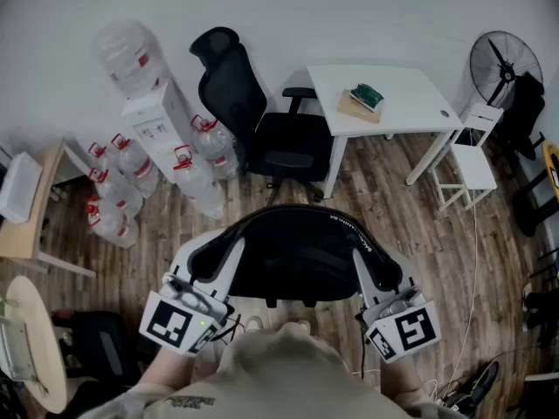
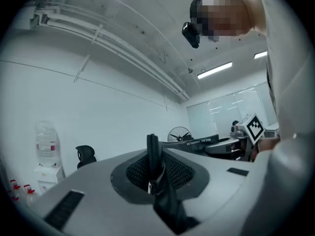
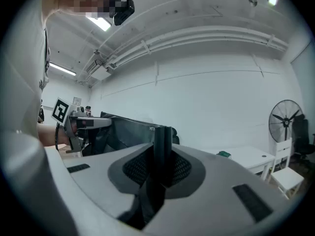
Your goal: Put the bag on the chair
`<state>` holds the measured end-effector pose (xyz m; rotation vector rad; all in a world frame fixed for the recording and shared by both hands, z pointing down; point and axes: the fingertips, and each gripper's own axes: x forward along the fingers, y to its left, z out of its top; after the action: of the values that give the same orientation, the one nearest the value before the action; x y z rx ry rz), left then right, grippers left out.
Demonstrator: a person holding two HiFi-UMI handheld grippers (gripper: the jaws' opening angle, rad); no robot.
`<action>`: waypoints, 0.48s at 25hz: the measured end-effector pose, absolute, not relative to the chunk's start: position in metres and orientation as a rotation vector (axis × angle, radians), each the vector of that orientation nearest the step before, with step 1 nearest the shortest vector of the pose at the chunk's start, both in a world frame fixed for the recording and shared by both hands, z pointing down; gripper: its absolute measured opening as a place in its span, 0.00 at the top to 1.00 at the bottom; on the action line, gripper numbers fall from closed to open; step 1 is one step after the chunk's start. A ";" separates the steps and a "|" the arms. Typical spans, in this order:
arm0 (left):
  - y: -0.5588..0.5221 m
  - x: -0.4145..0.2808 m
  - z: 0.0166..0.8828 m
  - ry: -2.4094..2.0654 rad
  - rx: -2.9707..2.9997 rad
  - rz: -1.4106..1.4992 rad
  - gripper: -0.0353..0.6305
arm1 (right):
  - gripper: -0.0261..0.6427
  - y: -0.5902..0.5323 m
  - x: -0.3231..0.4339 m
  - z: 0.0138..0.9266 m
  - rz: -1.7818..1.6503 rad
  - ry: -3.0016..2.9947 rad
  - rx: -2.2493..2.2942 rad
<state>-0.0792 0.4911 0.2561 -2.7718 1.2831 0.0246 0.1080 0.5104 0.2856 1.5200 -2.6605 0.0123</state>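
A black bag [image 1: 297, 256] hangs in the air in front of me, stretched between both grippers. My left gripper [image 1: 207, 264] is shut on a black strap [image 2: 156, 173] at the bag's left end, and that grip fills the left gripper [image 2: 153, 156] view. At the bag's right end my right gripper [image 1: 385, 275] is shut on another strap [image 3: 161, 156], seen close in the right gripper [image 3: 162, 146] view. The black office chair [image 1: 278, 142] stands beyond the bag, its seat facing me, beside the white desk [image 1: 410, 112].
A water dispenser [image 1: 157, 120] and several water bottles [image 1: 131, 168] stand left of the chair. A fan [image 1: 504, 66] and a small white chair [image 1: 472, 160] are at the right. Wooden tables [image 1: 31, 234] sit at the left, and cables lie on the floor at lower right.
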 end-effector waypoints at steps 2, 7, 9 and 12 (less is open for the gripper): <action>0.491 -0.075 0.256 1.280 -2.772 0.026 0.85 | 0.85 0.509 0.112 0.286 0.012 -2.657 1.526; 0.493 -0.062 0.258 1.276 -2.768 0.018 0.85 | 0.85 0.509 0.126 0.290 0.021 -2.653 1.549; 0.494 -0.058 0.258 1.277 -2.769 0.013 0.85 | 0.85 0.509 0.130 0.291 0.032 -2.657 1.551; 0.496 -0.052 0.260 1.282 -2.777 0.005 0.85 | 0.85 0.510 0.134 0.293 0.041 -2.661 1.545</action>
<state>-0.0524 0.4961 0.2599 -2.7771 1.2821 0.0055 0.1344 0.5099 0.2935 1.5447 -2.6613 0.0412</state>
